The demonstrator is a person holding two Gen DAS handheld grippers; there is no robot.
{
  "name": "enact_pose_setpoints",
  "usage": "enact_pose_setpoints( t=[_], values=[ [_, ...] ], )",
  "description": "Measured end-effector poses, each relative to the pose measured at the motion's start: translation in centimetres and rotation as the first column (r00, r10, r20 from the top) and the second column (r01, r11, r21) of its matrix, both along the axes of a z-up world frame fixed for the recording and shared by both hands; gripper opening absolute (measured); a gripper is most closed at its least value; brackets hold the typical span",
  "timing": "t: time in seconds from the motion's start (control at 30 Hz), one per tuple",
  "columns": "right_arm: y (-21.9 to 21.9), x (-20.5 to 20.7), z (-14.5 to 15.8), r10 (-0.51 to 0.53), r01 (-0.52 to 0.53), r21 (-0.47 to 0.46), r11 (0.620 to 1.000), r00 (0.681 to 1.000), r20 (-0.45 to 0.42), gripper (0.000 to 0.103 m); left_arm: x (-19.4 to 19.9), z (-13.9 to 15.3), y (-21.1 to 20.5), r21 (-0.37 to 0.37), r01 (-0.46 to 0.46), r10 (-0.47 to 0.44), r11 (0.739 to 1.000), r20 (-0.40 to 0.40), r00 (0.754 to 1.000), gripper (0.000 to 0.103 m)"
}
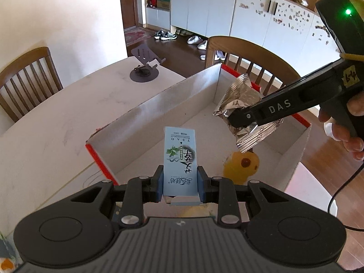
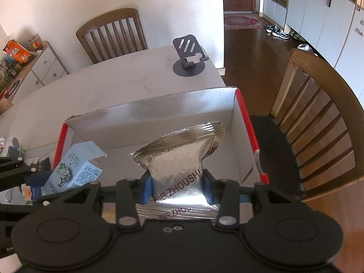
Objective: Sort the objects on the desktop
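Left hand-held gripper [image 1: 180,183] is clamped on a light-blue carton [image 1: 180,161], blue pads [image 1: 160,183] pressing both long sides; I've got it upright over the near-left corner of the open box [image 1: 159,104]. Right hand-held gripper [image 2: 178,190] is closed on a silver foil pouch [image 2: 179,157], crinkled, ribbed seal at the top, "ZHOUSHI" printed on it; it hangs above the box interior toward the right wall. In the left wrist view that pouch [image 1: 244,111] and the right gripper's black arm cut across the box's right half, partly covering a yellow round item with a brown spot [image 1: 242,166] lying on the box floor; I can't tell what it is. In the right wrist view the carton [image 2: 72,173] shows at lower left with its top flap open, beside the box's red-edged left wall. Box is white cardboard inside, red on the rims, sitting on a pale, faintly marbled counter [image 1: 68,113]. Well behind it, a dark grey metal phone stand [image 2: 190,55] with a round base and slotted back. Wooden slat-back chairs at the far side [image 2: 113,31] and right side [image 2: 318,113]. Small clutter at the counter's left edge, too blurred to identify.
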State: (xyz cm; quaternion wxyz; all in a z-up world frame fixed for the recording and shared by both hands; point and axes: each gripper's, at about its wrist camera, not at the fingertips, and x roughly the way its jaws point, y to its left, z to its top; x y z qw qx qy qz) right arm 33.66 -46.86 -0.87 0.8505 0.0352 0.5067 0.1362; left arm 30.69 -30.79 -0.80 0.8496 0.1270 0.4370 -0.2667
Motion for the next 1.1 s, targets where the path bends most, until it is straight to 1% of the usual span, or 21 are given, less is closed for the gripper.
enact_pose_setpoints(
  t=[0.1, 0.23, 0.43, 0.53, 0.63, 0.97, 1.1],
  values=[
    [0.3, 0.8, -0.6, 0.009, -0.009, -0.006, 1.0, 1.0, -0.003, 0.042, 0.6, -0.4, -0.6, 0.001, 0.007, -0.007, 1.0, 0.008, 1.0, 0.028],
    [0.9, 1.8, -1.6, 0.039, -0.039, -0.046, 0.998, 0.999, -0.015, 0.042, 1.4, -1.2, -1.3, 0.018, 0.016, -0.016, 1.0, -0.004, 1.0, 0.028],
    [1.1, 3.1, -3.3, 0.043, -0.045, -0.053, 0.998, 0.998, -0.034, 0.042, 2.5, -2.4, -2.0, 0.046, 0.032, -0.03, 0.998, -0.036, 0.999, 0.028],
    [1.6, 3.3, -4.1, 0.066, -0.069, -0.081, 0.994, 0.997, -0.038, 0.042, 3.0, -2.8, -2.2, 0.058, 0.048, -0.044, 0.997, -0.053, 0.998, 0.028],
    [1.7, 3.7, -5.0, 0.06, -0.065, -0.083, 0.994, 0.997, -0.054, 0.042, 3.3, -3.5, -2.3, 0.075, 0.049, -0.044, 0.996, -0.07, 0.997, 0.028],
    [2.5, 4.2, -7.2, 0.087, -0.098, -0.125, 0.987, 0.992, -0.095, 0.042, 4.4, -5.6, -3.3, 0.117, 0.072, -0.057, 0.991, -0.126, 0.99, 0.028],
    [2.5, 4.5, -7.6, 0.079, -0.093, -0.123, 0.988, 0.991, -0.11, 0.042, 4.7, -6.3, -3.6, 0.127, 0.078, -0.059, 0.989, -0.146, 0.988, 0.028]
  ],
)
